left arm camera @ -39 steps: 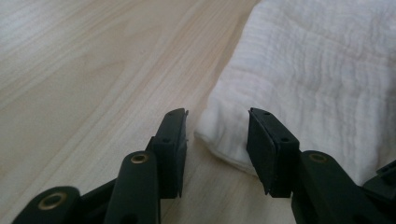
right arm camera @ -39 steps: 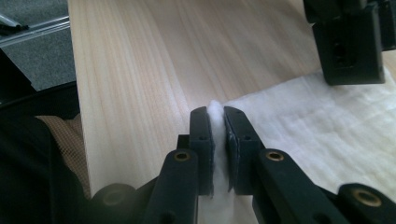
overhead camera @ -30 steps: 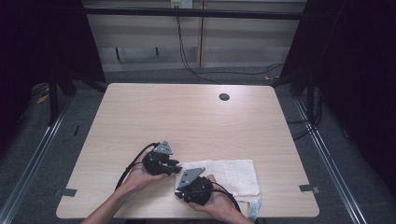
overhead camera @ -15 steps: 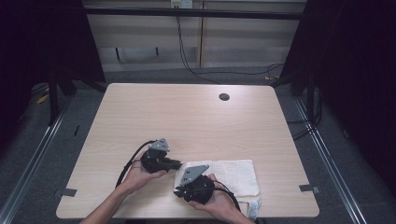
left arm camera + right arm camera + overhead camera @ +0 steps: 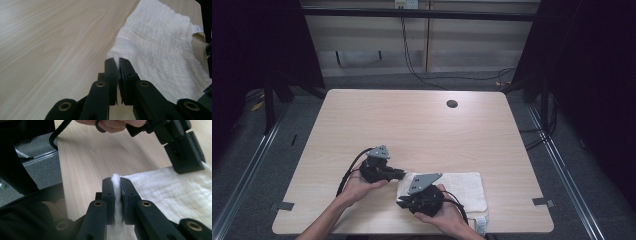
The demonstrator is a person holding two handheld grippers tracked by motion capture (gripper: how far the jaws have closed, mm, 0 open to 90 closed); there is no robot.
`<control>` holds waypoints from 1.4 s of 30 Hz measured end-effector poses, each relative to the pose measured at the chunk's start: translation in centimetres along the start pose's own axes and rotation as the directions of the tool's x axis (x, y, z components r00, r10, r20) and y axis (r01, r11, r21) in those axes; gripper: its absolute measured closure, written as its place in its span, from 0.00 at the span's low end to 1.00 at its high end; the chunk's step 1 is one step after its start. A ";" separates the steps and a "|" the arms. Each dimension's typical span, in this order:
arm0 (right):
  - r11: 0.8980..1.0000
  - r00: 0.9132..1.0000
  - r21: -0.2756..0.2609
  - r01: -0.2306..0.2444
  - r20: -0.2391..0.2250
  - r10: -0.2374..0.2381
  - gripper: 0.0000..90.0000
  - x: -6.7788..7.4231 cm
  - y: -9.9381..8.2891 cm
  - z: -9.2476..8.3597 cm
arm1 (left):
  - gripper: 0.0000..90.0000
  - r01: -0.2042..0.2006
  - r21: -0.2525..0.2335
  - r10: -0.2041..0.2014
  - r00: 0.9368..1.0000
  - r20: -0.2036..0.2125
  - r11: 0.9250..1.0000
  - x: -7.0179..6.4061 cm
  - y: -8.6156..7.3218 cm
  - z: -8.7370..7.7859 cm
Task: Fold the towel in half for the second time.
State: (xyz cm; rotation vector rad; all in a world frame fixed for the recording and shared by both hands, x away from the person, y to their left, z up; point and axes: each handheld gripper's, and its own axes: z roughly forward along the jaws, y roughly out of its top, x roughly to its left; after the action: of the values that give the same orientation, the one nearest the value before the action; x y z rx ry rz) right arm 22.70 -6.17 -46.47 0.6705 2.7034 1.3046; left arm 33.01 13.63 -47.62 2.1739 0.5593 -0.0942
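White cloth, a folded towel (image 5: 452,187), lies flat on the near right part of the pale wooden table (image 5: 412,125), close to the front edge, with a small label at its near right corner. The person works at its left end with both tools.

The left gripper (image 5: 403,174) lies low over the wood, pointing right toward the far left corner of the towel. Its jaws have just been closing and now stand nearly together, with a thin edge of the towel's corner (image 5: 113,56) pinched between the pads, as the left gripper view shows. From there the towel (image 5: 160,50) spreads away to the right, wrinkled but flat.

The right gripper (image 5: 401,201) sits at the near left corner of the towel, held from below by the right hand (image 5: 443,216). In the right gripper view its jaws are pressed on a tuft of the white fabric (image 5: 116,185), which bulges up between the pads. The left gripper (image 5: 186,157) shows there too, farther along the same short edge.

A dark round hole (image 5: 452,104) sits in the tabletop far off.
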 end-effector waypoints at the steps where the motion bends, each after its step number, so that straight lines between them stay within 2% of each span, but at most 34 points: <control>1: 1.000 1.000 -0.005 -0.006 0.002 0.006 0.93 0.0 0.1 -0.1 | 0.95 0.003 -0.010 -0.003 1.000 -0.002 1.000 0.0 0.1 -0.2; 4: 1.000 1.000 -0.019 -0.013 0.003 0.013 0.93 -0.1 0.2 -0.2 | 0.95 -0.009 -0.004 0.009 1.000 -0.017 1.000 0.1 0.1 -0.6; 9: 0.999 1.000 -0.035 -0.028 -0.008 0.028 0.93 -0.2 0.6 -0.2 | 0.96 0.001 -0.029 -0.002 1.000 -0.021 1.000 0.3 0.4 -1.3; 14: 0.997 1.000 -0.070 -0.025 -0.008 0.024 0.93 -0.5 1.7 -0.5 | 0.96 -0.006 -0.039 0.003 0.999 -0.053 0.999 0.6 0.5 -2.1; 21: 0.996 1.000 -0.084 -0.018 -0.019 0.016 0.93 -0.6 3.2 -0.1 | 0.96 0.016 -0.054 -0.019 0.998 -0.062 0.998 1.2 0.3 -3.1; 26: 0.996 0.999 -0.079 -0.039 -0.008 0.039 0.93 -0.7 4.0 0.3 | 0.96 0.038 -0.062 -0.042 0.997 -0.065 0.997 1.9 0.2 -3.6; 30: 0.995 0.999 -0.093 -0.048 -0.030 0.045 0.93 -0.8 4.7 0.7 | 0.96 0.047 -0.074 -0.053 0.996 -0.073 0.996 2.1 0.0 -4.4; 35: 0.992 0.998 -0.115 -0.059 -0.043 0.054 0.93 -0.8 5.2 1.6 | 0.96 0.057 -0.067 -0.062 0.995 -0.076 0.996 2.7 -0.5 -5.0; 42: 0.990 0.997 -0.129 -0.050 -0.064 0.042 0.93 -0.4 6.4 2.5 | 0.96 0.079 -0.104 -0.088 0.992 -0.087 0.991 3.0 -0.8 -6.6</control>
State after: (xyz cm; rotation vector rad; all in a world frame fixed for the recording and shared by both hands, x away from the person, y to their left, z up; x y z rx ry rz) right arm 25.93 -1.05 -43.28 0.6946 2.6348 1.5221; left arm 34.50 20.21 -44.88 2.0650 0.6932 -0.0120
